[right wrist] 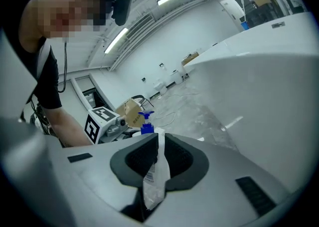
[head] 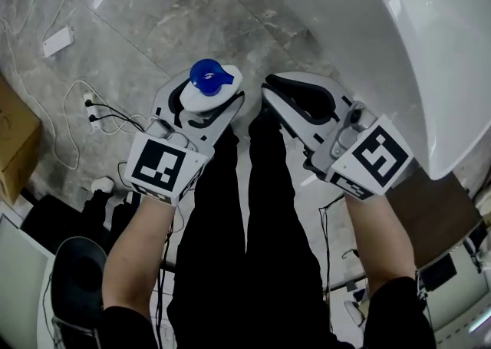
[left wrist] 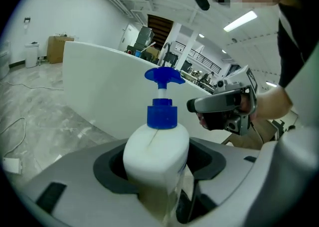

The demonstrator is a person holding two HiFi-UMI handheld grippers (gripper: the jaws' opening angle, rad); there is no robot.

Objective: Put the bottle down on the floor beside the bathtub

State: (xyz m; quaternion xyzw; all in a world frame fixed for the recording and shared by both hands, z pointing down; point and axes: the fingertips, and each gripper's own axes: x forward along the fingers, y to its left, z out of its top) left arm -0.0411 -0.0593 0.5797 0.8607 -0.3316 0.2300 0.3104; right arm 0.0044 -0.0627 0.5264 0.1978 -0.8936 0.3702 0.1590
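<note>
No readable print on the white bottle (left wrist: 156, 151) with its blue pump, and the small print on the clear plastic strip (right wrist: 154, 176) is too tiny to read. The left tool (head: 205, 98) stands wide, clamped on the bottle body, long axis upright, pump on top (spout toward the bathtub (head: 399, 48)), above the floor (head: 153, 18). The right tool (head: 278, 91) has its 2 jaws closed, pinching the strip.

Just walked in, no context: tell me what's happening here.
A person stands beside the white bathtub with a gripper in each hand. The left gripper clamps a white plastic pump bottle with a blue pump head, held above the grey marble floor. The right gripper is shut on a thin translucent plastic strip.
</note>
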